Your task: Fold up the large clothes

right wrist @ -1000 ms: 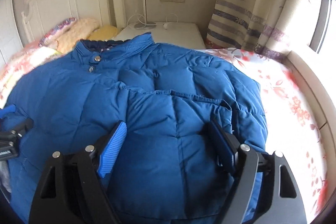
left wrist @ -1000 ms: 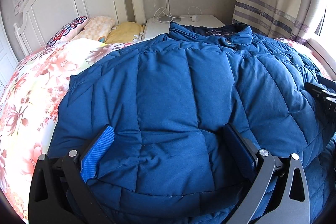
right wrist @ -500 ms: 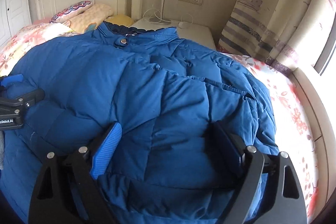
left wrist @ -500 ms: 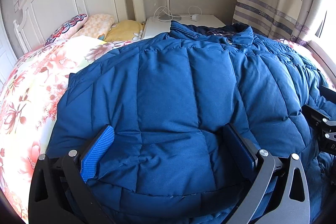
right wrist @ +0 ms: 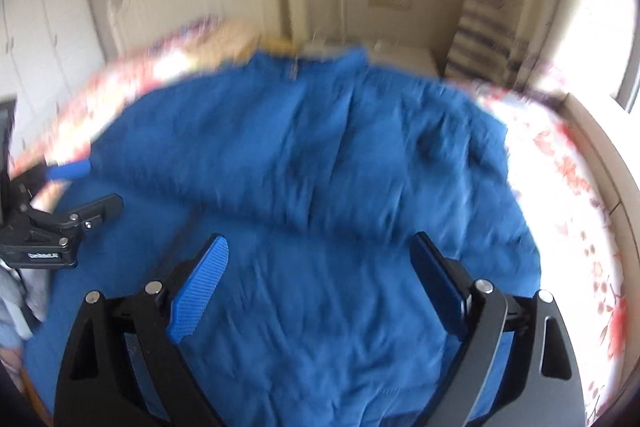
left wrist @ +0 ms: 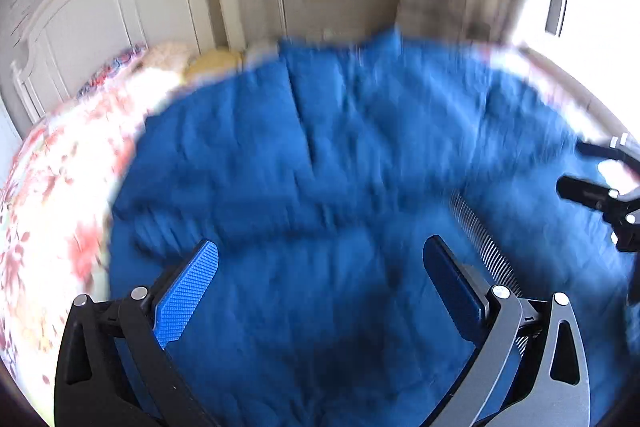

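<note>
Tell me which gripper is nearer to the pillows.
Left. The left gripper hangs over the jacket on the side of the pillows; the right gripper is over its far side, toward the curtain.

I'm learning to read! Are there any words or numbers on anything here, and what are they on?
No text can be read.
White label on the left tongs: too small and blurred.
Jacket: no words show.
Curtain: only blurred pictures and stripes.

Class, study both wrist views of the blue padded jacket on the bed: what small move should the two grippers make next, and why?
Probably lower both onto the jacket's near edge and close. The left gripper and right gripper stand open above the fabric, the right's jaws opening, gripping nothing, and the jacket lies spread across the floral bedspread.
</note>
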